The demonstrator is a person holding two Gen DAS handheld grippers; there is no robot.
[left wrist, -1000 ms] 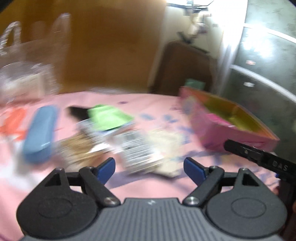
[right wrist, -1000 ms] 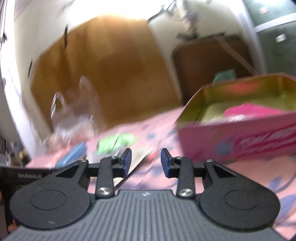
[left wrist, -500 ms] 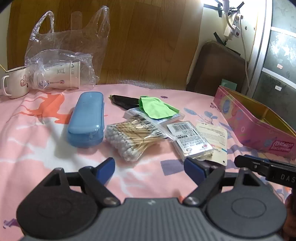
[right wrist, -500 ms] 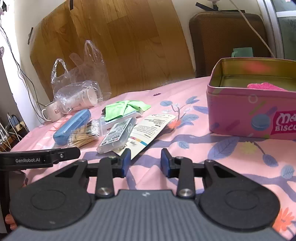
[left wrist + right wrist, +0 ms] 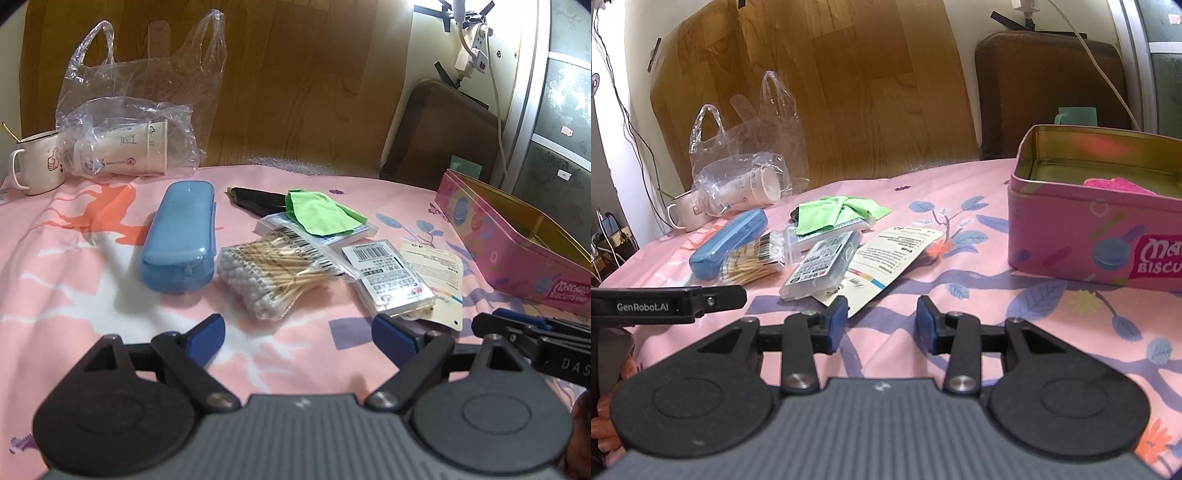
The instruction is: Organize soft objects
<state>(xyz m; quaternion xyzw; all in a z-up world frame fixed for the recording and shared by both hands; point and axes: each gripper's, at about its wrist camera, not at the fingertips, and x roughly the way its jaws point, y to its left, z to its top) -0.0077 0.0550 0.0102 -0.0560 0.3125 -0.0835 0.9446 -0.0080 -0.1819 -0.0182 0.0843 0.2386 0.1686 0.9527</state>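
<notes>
left tool (image 5: pixel 298 334) wide apart, empty; right tool (image 5: pixel 881 325) apart, empty; green cloth (image 5: pixel 320 216) on packets

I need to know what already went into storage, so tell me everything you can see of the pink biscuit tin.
The pink biscuit tin is a rectangular metal box with rounded corners and no lid on it. It stands upright on the pink floral tablecloth, apart from the pile of small items. Its outside is printed with macarons and a red label reading partly "BISCU"; the inside is bare gold metal. A pink fuzzy cloth lies inside, only its top showing. Neither gripper touches the tin.
</notes>
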